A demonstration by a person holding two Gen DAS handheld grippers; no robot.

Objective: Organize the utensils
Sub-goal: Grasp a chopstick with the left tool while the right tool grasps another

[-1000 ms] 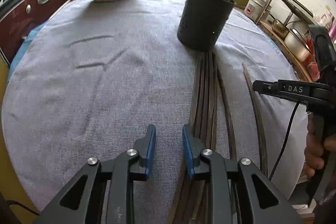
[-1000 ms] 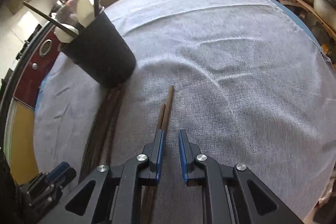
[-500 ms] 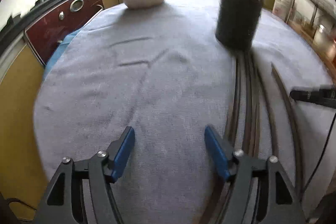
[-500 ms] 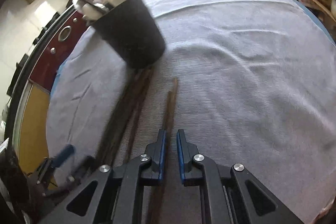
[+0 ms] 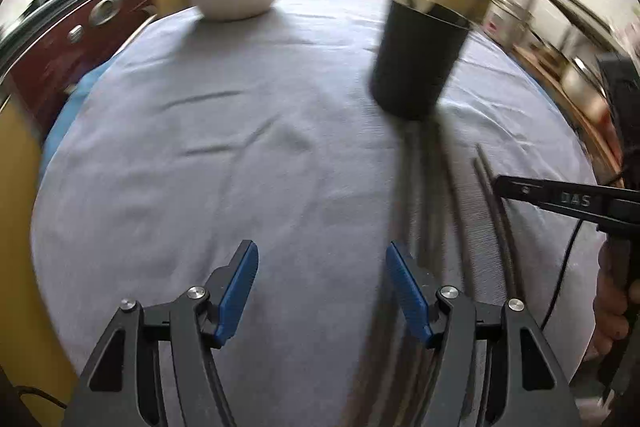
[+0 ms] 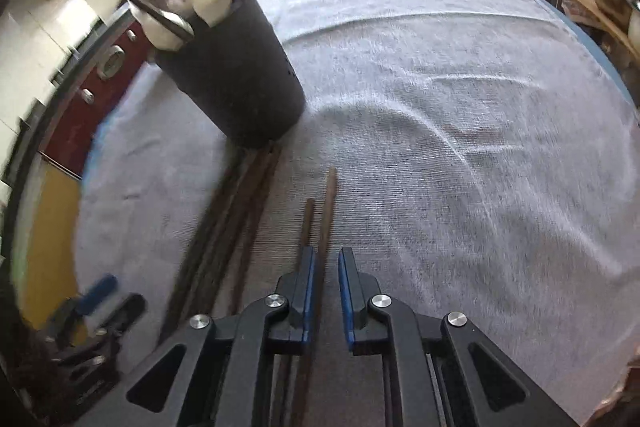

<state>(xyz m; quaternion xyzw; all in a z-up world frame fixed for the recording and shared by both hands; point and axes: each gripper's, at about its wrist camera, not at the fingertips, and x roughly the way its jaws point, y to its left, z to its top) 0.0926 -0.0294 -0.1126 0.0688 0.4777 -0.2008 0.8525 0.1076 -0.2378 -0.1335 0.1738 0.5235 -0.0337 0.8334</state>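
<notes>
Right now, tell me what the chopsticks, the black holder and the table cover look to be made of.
Chopsticks: probably dark wood or bamboo; matte brown, thin, straight. Black holder: likely metal or plastic; smooth matte wall with small punched holes; blur leaves it open. Table cover: woven grey cloth; visible ribbed weave and soft wrinkles.
</notes>
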